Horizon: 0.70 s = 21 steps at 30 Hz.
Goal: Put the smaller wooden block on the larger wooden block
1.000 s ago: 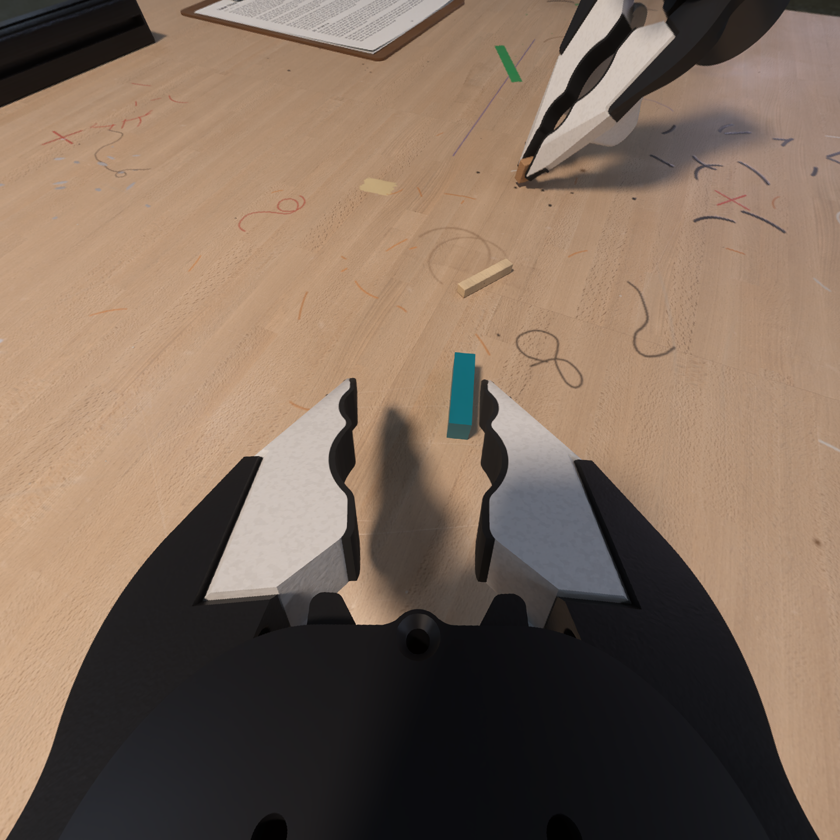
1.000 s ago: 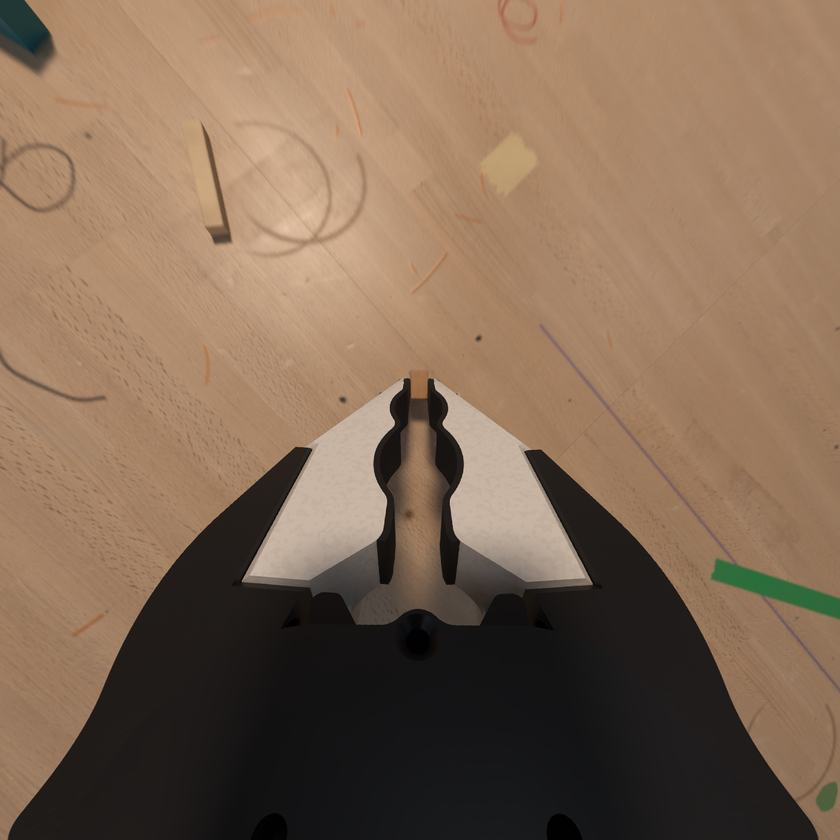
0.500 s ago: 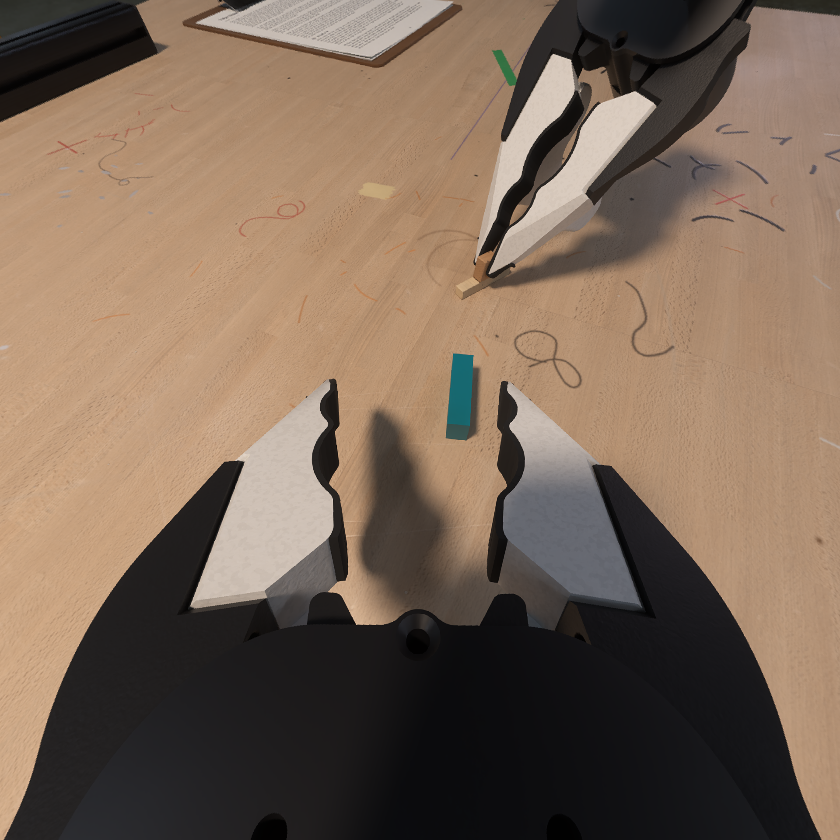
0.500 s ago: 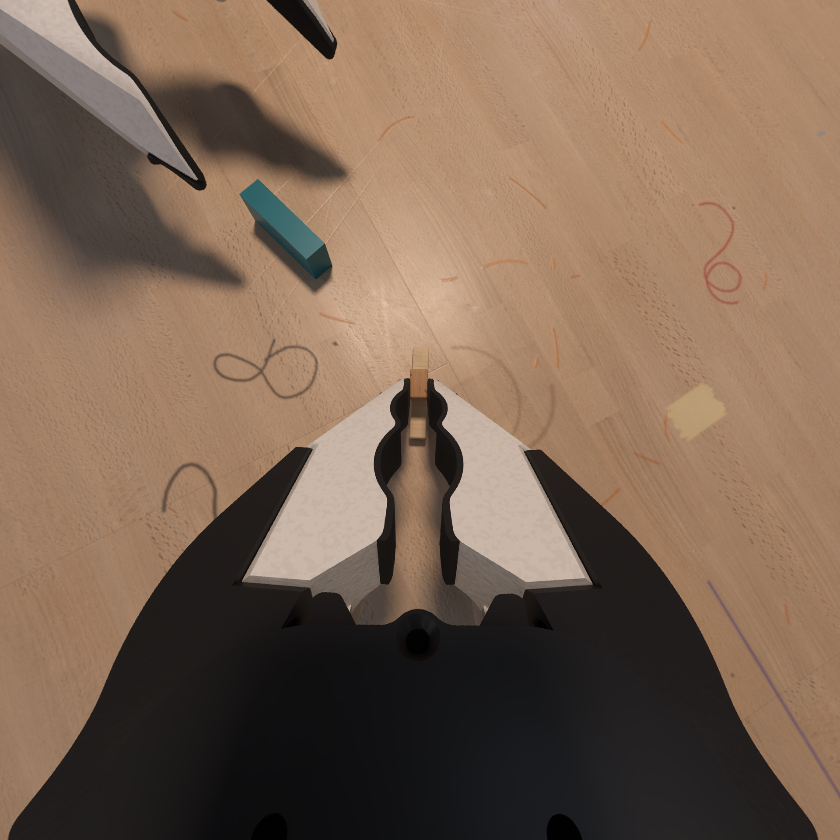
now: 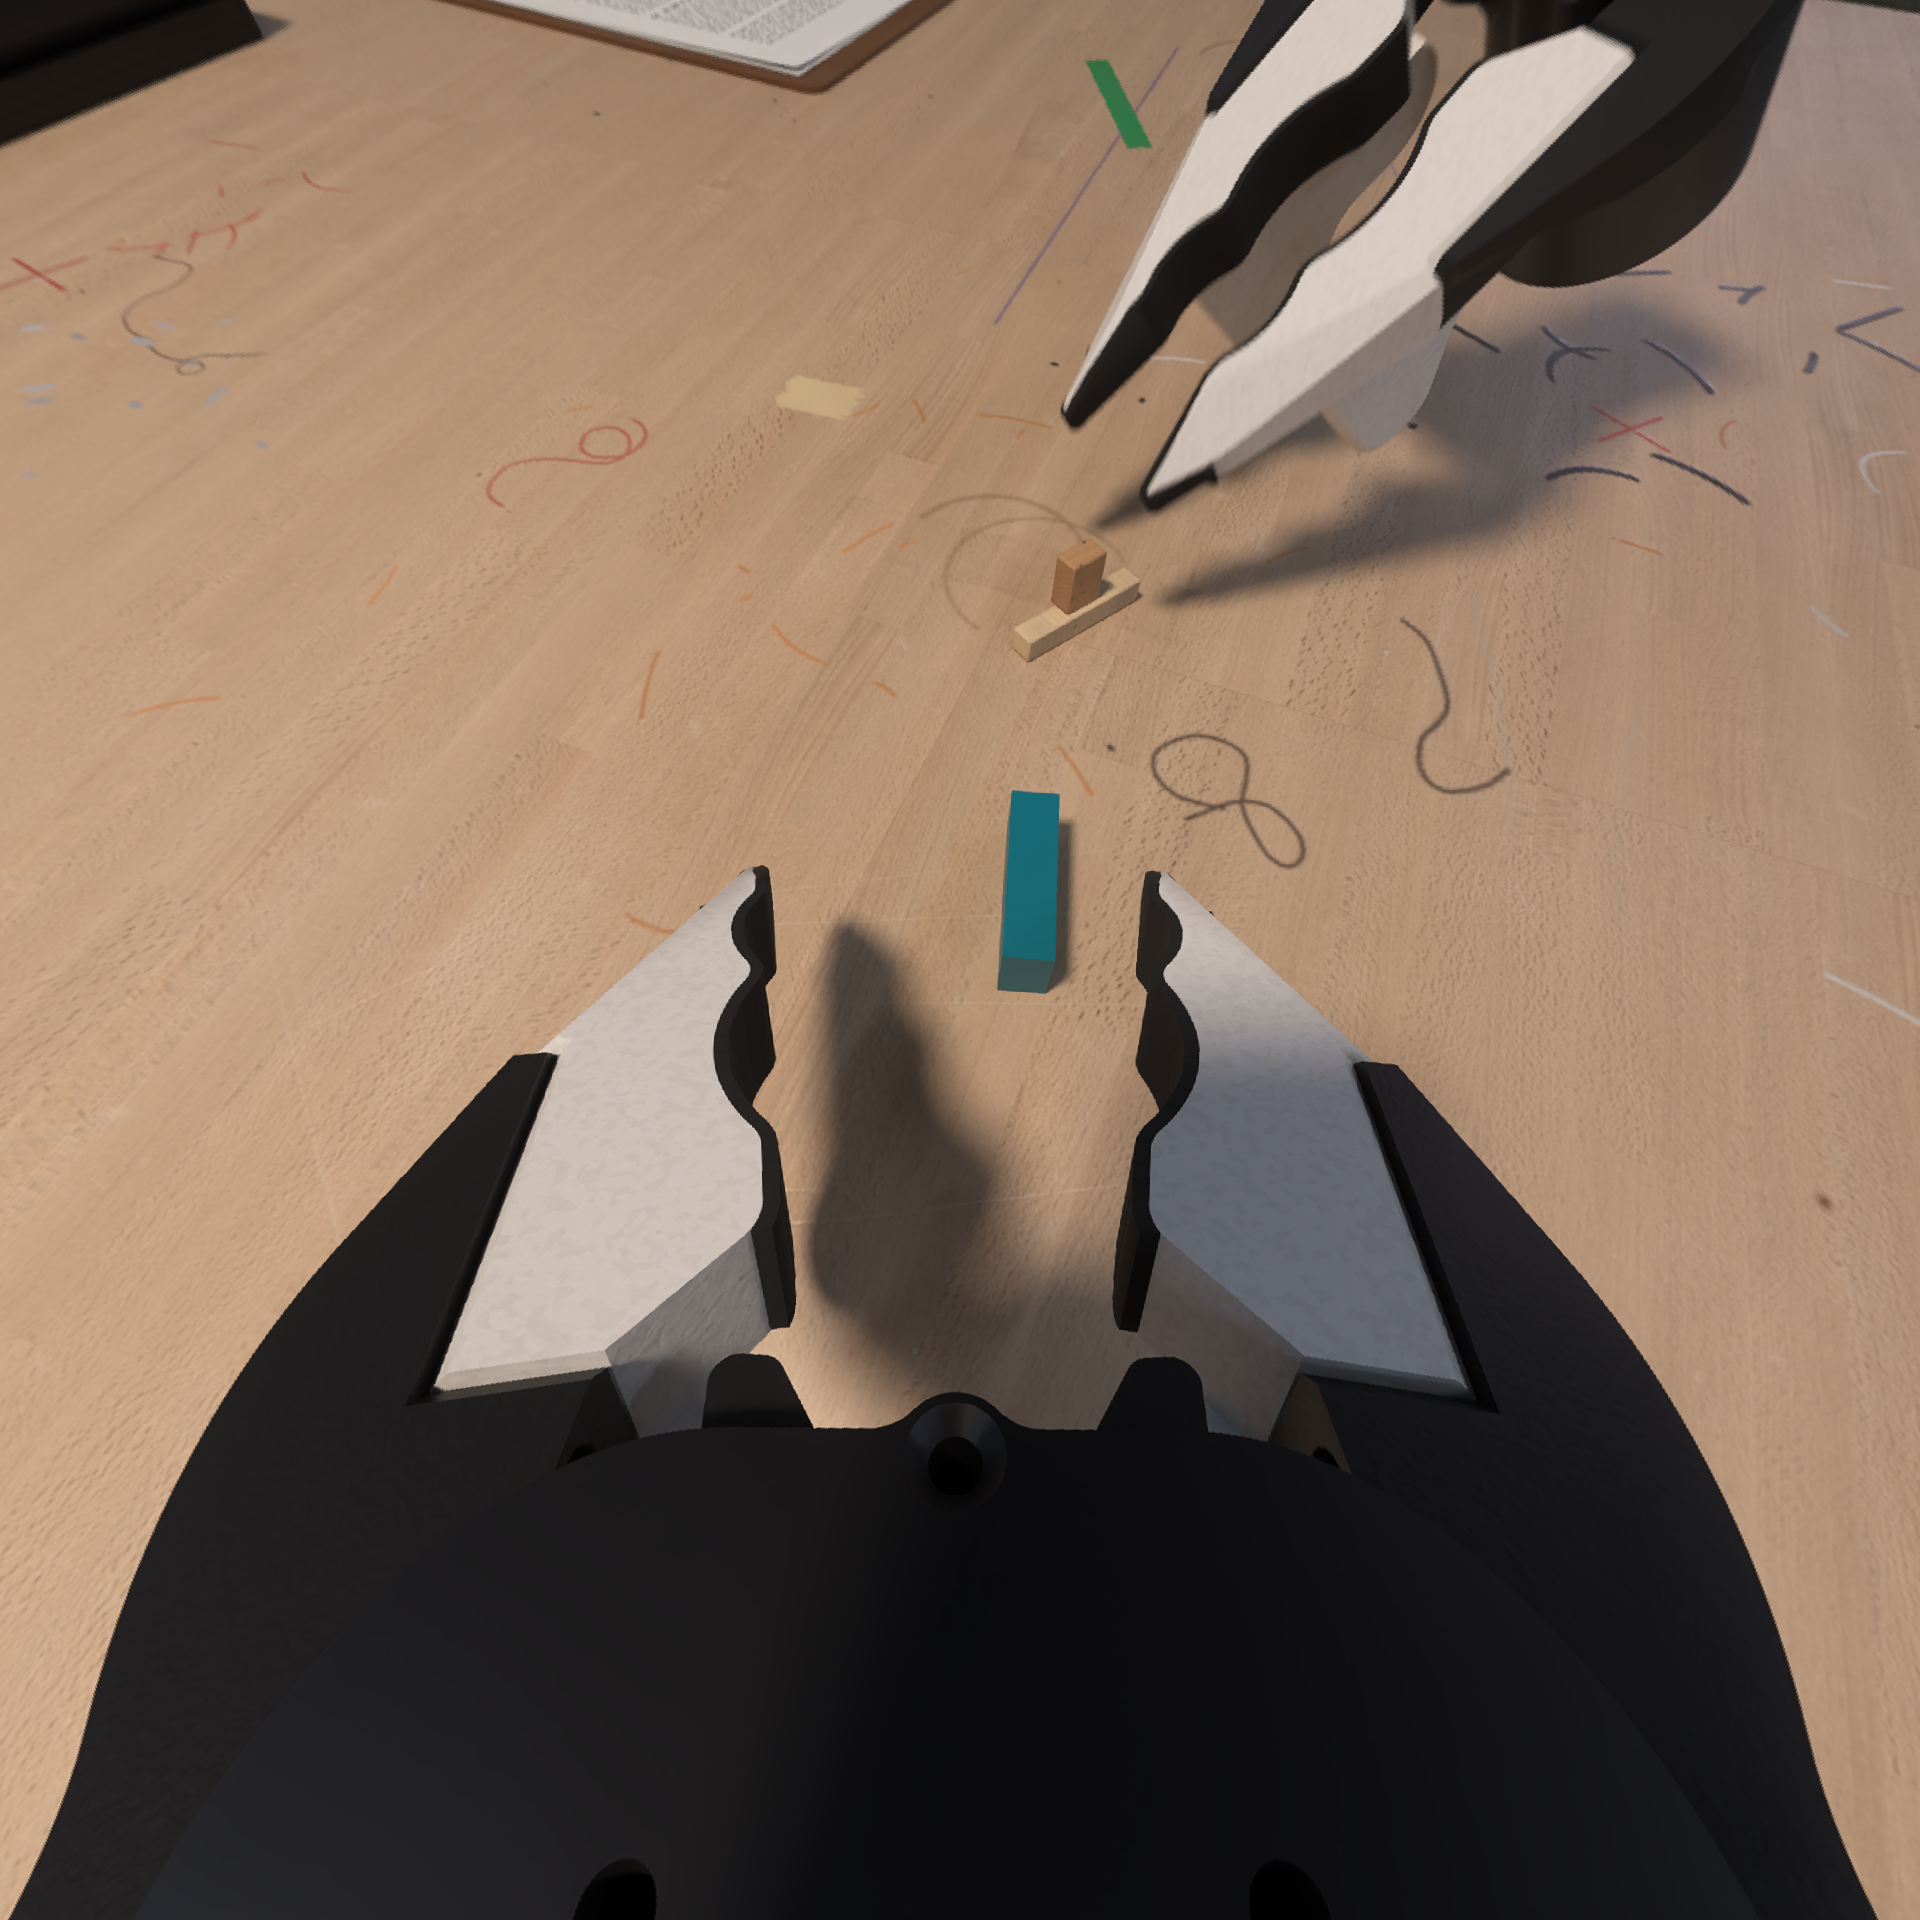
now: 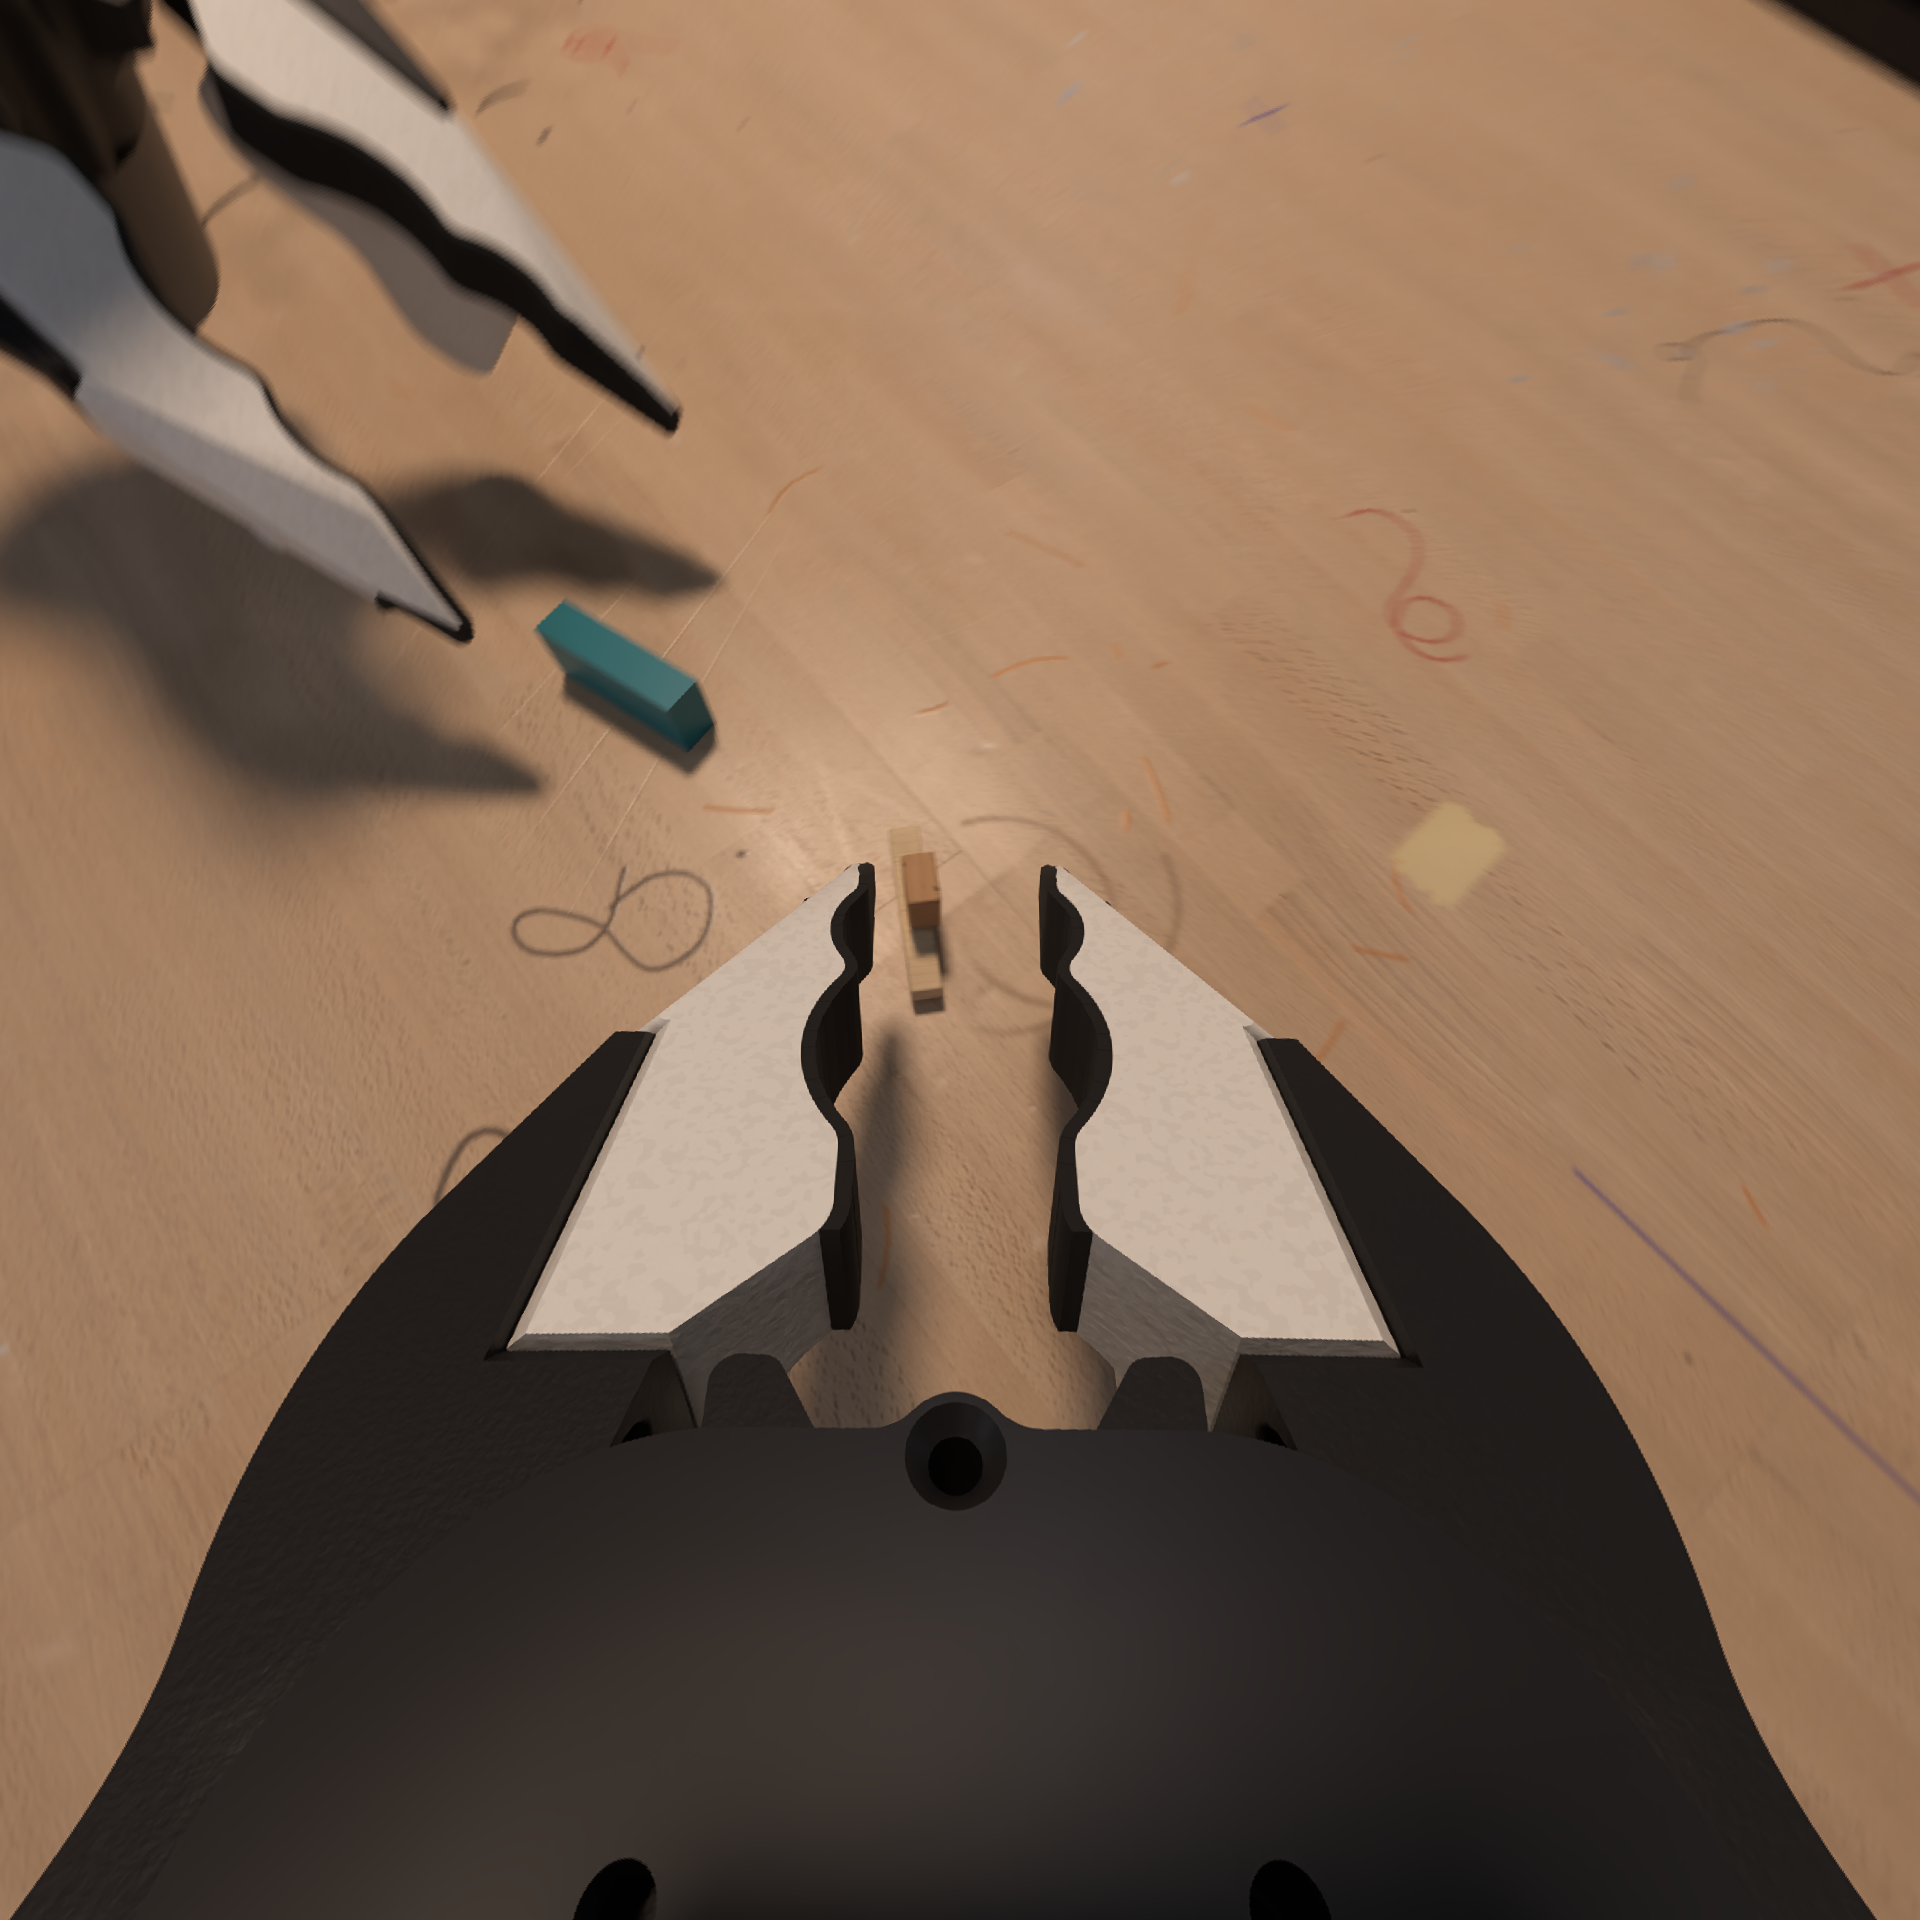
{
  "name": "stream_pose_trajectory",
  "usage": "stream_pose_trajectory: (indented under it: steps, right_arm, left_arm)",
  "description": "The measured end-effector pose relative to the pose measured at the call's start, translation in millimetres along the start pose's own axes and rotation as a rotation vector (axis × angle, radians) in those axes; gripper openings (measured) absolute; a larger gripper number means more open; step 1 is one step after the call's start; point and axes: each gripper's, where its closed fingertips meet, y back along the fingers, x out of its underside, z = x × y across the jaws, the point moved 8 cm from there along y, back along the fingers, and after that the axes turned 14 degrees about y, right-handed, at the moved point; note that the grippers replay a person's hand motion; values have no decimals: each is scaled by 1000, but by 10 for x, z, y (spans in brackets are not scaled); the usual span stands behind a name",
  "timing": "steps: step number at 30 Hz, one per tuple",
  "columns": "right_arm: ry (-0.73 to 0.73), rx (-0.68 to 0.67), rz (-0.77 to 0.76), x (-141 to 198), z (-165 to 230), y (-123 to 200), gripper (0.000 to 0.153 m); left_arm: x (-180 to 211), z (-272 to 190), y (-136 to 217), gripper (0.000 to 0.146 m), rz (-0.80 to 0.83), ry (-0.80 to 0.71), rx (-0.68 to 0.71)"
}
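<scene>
Left wrist view: my left claw (image 5: 954, 875) hangs spread and empty over a teal block (image 5: 1030, 890).
Toward the worktop's far edge, the smaller wooden block (image 5: 1077, 575) stands on the larger wooden block (image 5: 1074, 620).

Right wrist view: my right claw (image 6: 956, 871), fingers apart, holds nothing; the stack lies just ahead, long axis along my fingers.

The surface (image 5: 416, 831) is pale wood laid in long planks, scribbled over with red, orange and dark pen marks and loops. A clipboard (image 5: 727, 42) with a printed sheet lies at its far edge, and a dark object (image 5: 94, 52) sits in the far left corner. A green strip (image 5: 1118, 104) and a yellowish patch (image 5: 821, 397) lie flat on the wood. Light falls from above, casting soft dark shadows.
</scene>
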Motion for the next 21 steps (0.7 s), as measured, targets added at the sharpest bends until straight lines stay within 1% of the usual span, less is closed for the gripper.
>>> stream_pose_trajectory:
  steps: [5,6,8,12,15,18,21]
  right_arm:
    - [-151,187,-114,60,-40,200,34]
    - [-179,200,-144,62,-25,215,34]
    - [-209,171,-189,58,32,199,33]
    - [-159,165,-202,20,167,88,33]
    - [-128,165,-267,-45,232,60,32]
    - [-120,175,-311,-63,252,66,25]
    - [-128,194,-332,-40,245,91,18]
  left_arm:
    - [12,15,-39,69,46,22,18]
    - [16,17,-49,68,56,24,18]
    - [26,22,-76,64,80,24,10]
    - [41,14,-151,53,127,-13,-45]
    - [39,-35,-209,45,143,-56,-56]
    - [38,-91,-269,38,159,-70,-59]
    - [46,-125,-314,34,185,-86,-66]
